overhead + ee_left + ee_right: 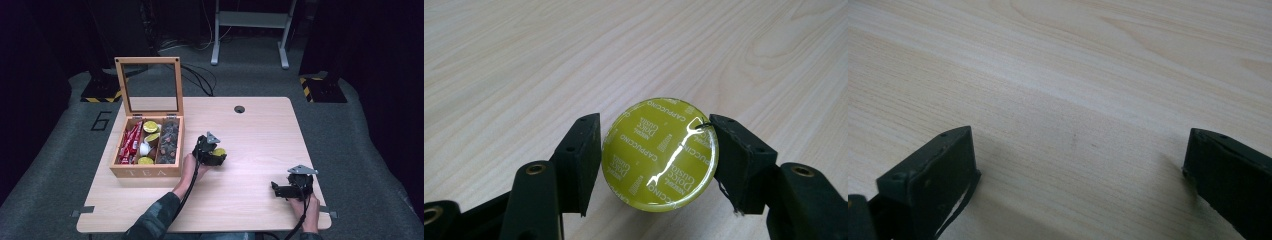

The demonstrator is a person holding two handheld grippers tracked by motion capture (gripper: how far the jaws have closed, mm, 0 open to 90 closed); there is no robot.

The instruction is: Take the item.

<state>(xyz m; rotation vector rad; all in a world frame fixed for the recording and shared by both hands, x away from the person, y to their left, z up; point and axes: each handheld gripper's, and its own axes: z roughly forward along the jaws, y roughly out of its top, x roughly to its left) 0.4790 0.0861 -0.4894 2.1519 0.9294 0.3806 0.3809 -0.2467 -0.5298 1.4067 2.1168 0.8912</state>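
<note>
1. Between the left gripper's pads we find the yellow-green coffee capsule clamped, its foil lid facing the camera, over bare table.
2. From the high view we add the tea box to its left.
3. Right gripper jaws stand apart, holding nothing.

- Wooden tea box stands at the table's left side, lid propped upright at the back: it blocks any reach from behind, while the compartments lie open from above and from the front.
- Compartments packed with red sachets, yellow-green capsules and dark capsules; little spare room between them.
- Left gripper with its capsule sits just right of the box, narrowing the lane there.
- Bare tabletop between the left gripper and the right gripper, and across the far right half.
- Small cable hole near the far edge.
</note>
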